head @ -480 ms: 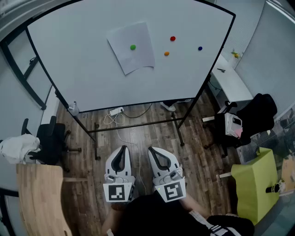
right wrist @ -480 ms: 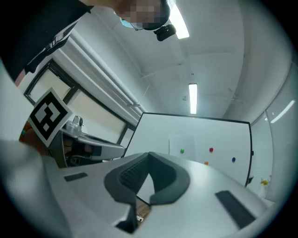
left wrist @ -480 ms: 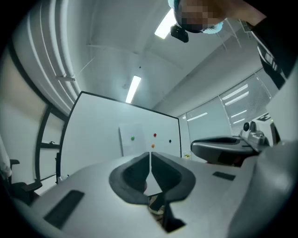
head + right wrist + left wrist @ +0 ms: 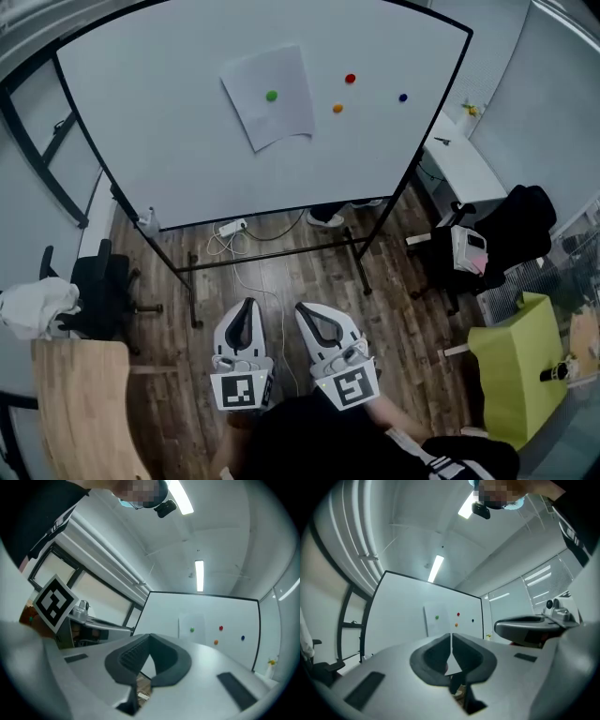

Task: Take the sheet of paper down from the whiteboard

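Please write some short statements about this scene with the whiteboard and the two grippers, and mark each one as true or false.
1. A green magnet holds the sheet of paper on the whiteboard. True.
2. The left gripper touches the paper. False: it is far from the board, low and close to the person.
3. The left gripper and the right gripper both have their fingers closed, with nothing between them. True.
4. Three more magnets sit to the left of the paper. False: the red magnet, the orange magnet and the blue magnet sit to its right.
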Available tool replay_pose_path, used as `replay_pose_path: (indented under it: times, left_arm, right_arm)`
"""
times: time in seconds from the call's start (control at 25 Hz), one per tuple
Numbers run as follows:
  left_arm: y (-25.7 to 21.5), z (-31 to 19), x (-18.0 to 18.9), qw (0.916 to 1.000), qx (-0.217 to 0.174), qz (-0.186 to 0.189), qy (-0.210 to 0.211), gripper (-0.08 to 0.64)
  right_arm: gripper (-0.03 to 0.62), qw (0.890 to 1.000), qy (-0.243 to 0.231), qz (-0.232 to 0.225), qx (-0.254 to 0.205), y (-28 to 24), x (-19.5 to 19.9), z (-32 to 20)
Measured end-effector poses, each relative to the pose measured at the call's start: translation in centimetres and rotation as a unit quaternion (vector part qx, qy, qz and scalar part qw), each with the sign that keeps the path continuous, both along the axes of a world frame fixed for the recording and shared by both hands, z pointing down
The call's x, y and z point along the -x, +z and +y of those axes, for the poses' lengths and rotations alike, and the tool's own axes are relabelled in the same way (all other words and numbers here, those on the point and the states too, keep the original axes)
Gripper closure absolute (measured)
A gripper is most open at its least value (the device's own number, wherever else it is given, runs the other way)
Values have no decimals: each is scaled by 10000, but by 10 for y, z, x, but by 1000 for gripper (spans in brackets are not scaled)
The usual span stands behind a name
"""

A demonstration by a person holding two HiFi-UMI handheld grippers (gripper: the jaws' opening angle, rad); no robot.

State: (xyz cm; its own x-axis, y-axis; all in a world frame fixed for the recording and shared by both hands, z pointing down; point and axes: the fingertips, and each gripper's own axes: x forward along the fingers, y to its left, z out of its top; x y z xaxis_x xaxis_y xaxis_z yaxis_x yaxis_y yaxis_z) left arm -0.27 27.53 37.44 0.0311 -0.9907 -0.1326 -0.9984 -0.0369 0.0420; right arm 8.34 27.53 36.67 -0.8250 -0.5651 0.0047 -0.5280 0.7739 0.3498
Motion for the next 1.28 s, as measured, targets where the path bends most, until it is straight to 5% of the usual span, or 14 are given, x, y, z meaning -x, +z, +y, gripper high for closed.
replay_pose_path:
  times: [0.12,0.68,0.88,1.12,1.28]
  left_arm:
    - [3,6,6,10000,27,46,44,538]
    - [32,25,29,9994,342,70,78,539]
    - [39,8,20,9992,358,151,19,539]
    - [40,-23,15,9972,644,-242,-279,538]
    - [33,-45,2,9987,400,-53,-326,538]
  right_arm:
    - [594,9994,13,338,-70,7,7,9]
    - [594,9982,403,447,-43,20,26,41]
    - [594,9993,176,327,1,26,19,22]
    - [594,9999,-101,100,81,24,8,-21]
    - [594,9995,-309,103,46,28,2,-45]
